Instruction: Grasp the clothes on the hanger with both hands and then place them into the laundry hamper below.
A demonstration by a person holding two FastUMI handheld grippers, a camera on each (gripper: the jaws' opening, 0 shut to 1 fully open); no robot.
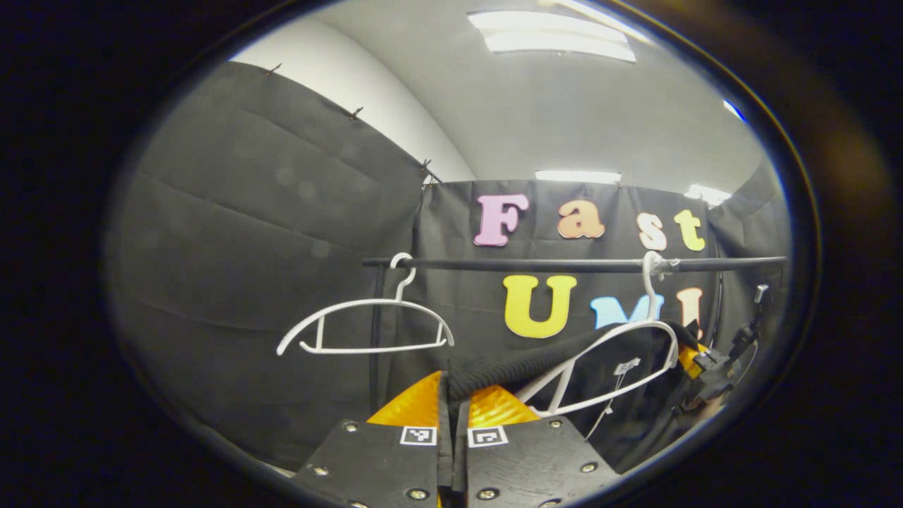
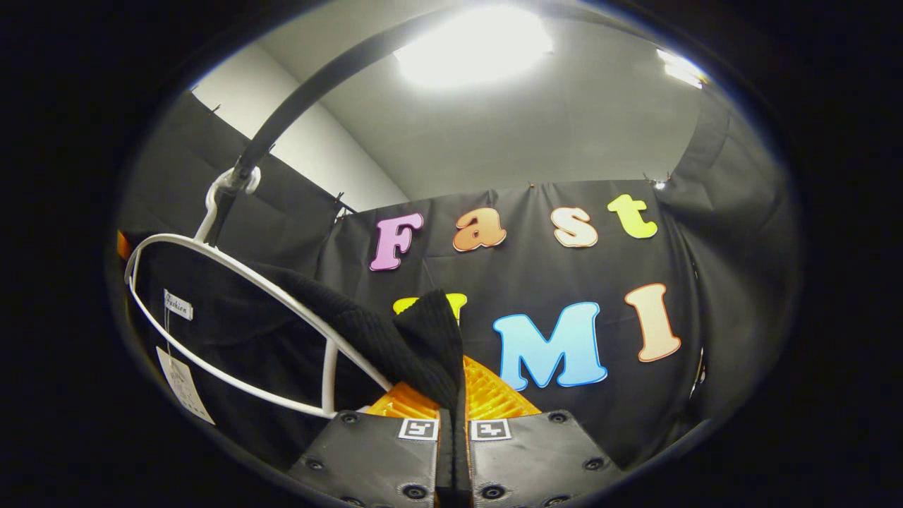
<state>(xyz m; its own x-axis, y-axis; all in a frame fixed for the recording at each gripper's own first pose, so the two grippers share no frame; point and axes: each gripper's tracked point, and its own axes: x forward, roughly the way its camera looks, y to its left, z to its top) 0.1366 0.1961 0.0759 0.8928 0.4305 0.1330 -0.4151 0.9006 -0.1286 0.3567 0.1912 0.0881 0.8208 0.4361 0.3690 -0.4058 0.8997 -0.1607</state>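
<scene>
Now both tongs, left [image 1: 451, 406] and right [image 2: 451, 402], pinch the black garment's [image 1: 628, 384] ribbed edge (hanger [image 2: 233, 331] alongside).

The black knit garment [image 1: 621, 384] hangs on a white plastic hanger [image 1: 607, 367], which is tilted and hooked over the black rail [image 1: 564, 264]. In the right gripper view the garment [image 2: 233, 331] shows a ribbed edge, a small sewn label at the neck and a paper tag hanging below. A fold of its ribbed fabric is pinched between the fingers in both views.
</scene>
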